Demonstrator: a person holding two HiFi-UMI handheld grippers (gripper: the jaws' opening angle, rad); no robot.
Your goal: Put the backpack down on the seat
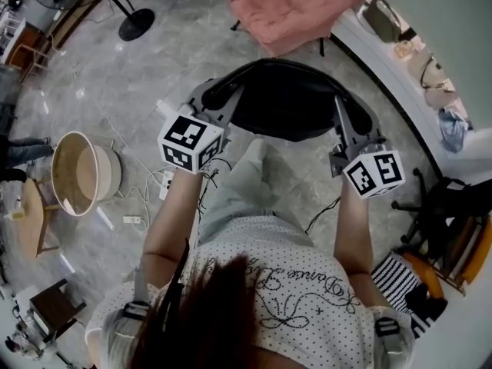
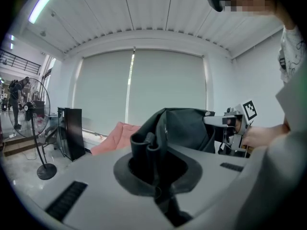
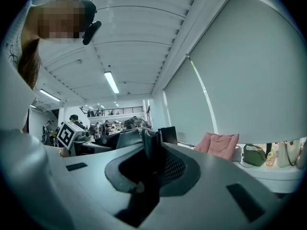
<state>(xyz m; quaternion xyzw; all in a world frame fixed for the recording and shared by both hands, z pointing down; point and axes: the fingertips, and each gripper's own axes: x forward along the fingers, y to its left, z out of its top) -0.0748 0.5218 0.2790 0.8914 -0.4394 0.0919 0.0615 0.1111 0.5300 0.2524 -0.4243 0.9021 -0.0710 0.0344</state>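
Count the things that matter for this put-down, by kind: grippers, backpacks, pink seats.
grippers: 2 (left gripper and right gripper, each shut on a strap)
black backpack: 1, held up between the two grippers
pink seat: 1, on the floor beyond the backpack
Total: 4
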